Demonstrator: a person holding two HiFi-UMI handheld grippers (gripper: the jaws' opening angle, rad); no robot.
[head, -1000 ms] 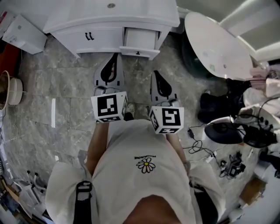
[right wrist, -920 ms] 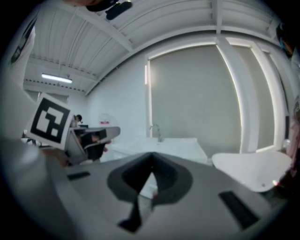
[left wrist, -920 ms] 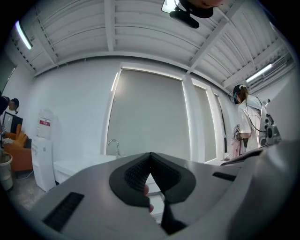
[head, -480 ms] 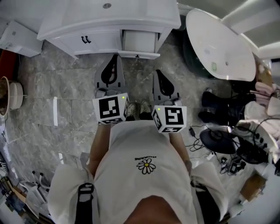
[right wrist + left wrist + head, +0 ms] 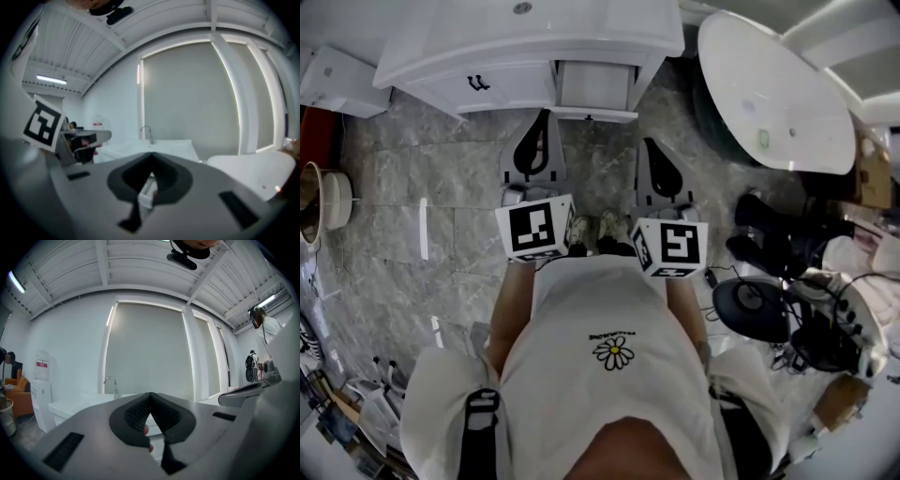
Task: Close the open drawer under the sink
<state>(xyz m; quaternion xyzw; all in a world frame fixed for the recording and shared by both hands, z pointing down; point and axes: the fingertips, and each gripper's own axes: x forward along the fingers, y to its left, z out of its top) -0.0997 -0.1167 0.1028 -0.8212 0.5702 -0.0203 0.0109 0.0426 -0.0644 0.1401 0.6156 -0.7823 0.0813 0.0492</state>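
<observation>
The white sink cabinet (image 5: 525, 52) stands at the top of the head view. Its right-hand drawer (image 5: 592, 86) is pulled out, with a small dark handle on the front panel (image 5: 594, 115). My left gripper (image 5: 542, 117) is shut and empty, with its tips just left of the drawer front. My right gripper (image 5: 652, 145) is also shut and empty, a little short of the drawer's right corner. In the left gripper view the shut left gripper (image 5: 150, 395) faces the faucet (image 5: 110, 382). The right gripper (image 5: 151, 155) shows a white drawer edge (image 5: 147, 191) through its jaw opening.
A big white round tub-like top (image 5: 769, 89) stands right of the cabinet. A white box (image 5: 333, 73) sits at the left and a round bin (image 5: 323, 199) further down. Dark bags, gear and cables (image 5: 769, 281) crowd the floor at the right. The floor is grey marble (image 5: 441, 187).
Both grippers have moved forward toward the cabinet along with the person, the right one also drifting right in the picture. The drawer is still open and both grippers stay shut.
</observation>
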